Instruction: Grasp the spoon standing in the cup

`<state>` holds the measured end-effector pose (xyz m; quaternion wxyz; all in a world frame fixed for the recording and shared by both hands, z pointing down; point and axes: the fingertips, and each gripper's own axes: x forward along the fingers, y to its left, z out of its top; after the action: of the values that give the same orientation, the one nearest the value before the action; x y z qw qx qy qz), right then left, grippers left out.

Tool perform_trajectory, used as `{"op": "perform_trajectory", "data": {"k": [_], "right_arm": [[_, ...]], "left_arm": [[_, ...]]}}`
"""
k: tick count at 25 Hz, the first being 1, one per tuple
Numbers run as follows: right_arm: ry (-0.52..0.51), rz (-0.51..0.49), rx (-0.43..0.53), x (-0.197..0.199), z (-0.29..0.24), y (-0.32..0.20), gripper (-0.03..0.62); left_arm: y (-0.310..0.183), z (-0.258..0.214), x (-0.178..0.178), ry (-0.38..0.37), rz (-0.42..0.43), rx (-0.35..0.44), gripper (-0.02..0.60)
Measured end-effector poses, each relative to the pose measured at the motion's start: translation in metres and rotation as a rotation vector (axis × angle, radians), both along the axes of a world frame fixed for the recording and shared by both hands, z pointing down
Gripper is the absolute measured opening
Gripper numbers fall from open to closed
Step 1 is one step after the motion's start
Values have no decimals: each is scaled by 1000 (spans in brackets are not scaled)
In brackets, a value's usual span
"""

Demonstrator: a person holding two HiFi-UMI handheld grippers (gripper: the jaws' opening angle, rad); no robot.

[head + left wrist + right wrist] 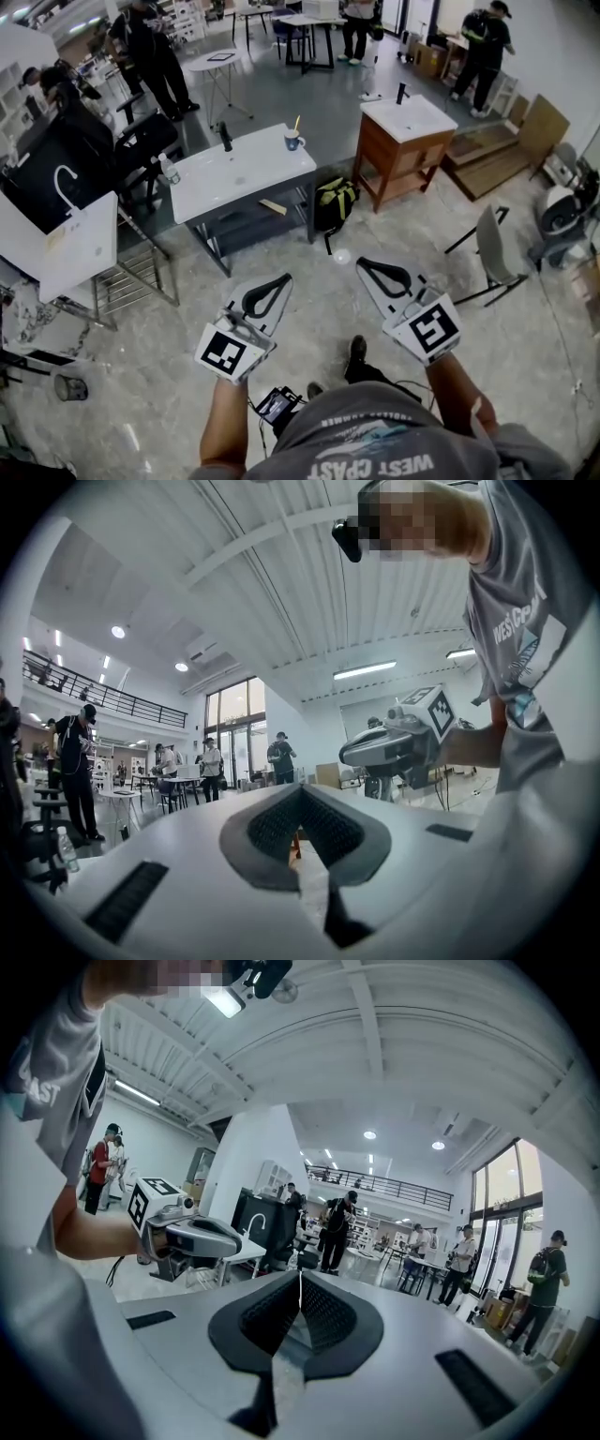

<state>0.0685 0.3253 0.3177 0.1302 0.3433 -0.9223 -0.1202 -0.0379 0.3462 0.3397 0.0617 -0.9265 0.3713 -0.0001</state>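
Note:
A blue cup (293,142) stands at the far right corner of a white table (234,173), well ahead of me. A thin spoon (297,124) stands upright in the cup. My left gripper (280,279) and right gripper (362,265) hang side by side over the floor, far short of the table. Both are shut with nothing between the pads. In the left gripper view the left gripper (300,788) has its tips together, and the right gripper (394,745) shows beside it. The right gripper (300,1275) is likewise closed in its own view. Neither gripper view shows the cup.
A wooden sink cabinet (403,131) stands right of the table, with a green backpack (335,202) on the floor between them. A black bottle (226,138) and a water bottle (169,171) are on the table. A grey chair (492,248) is at right, a wire rack (131,281) at left. People stand at the back.

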Motion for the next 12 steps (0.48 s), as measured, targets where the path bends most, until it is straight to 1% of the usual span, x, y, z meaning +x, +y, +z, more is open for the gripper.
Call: {"op": "perform_trajectory", "data": {"k": [5, 9, 12], "right_arm": [[-18, -17, -6, 7, 3, -30, 32], [-42, -34, -15, 17, 3, -60, 32], [-52, -48, -19, 28, 2, -87, 32]], "left_arm": [[-25, -2, 10, -14, -7, -6, 2], [-54, 1, 20, -48, -26, -16, 2], [-75, -1, 31, -58, -35, -18, 2]]}}
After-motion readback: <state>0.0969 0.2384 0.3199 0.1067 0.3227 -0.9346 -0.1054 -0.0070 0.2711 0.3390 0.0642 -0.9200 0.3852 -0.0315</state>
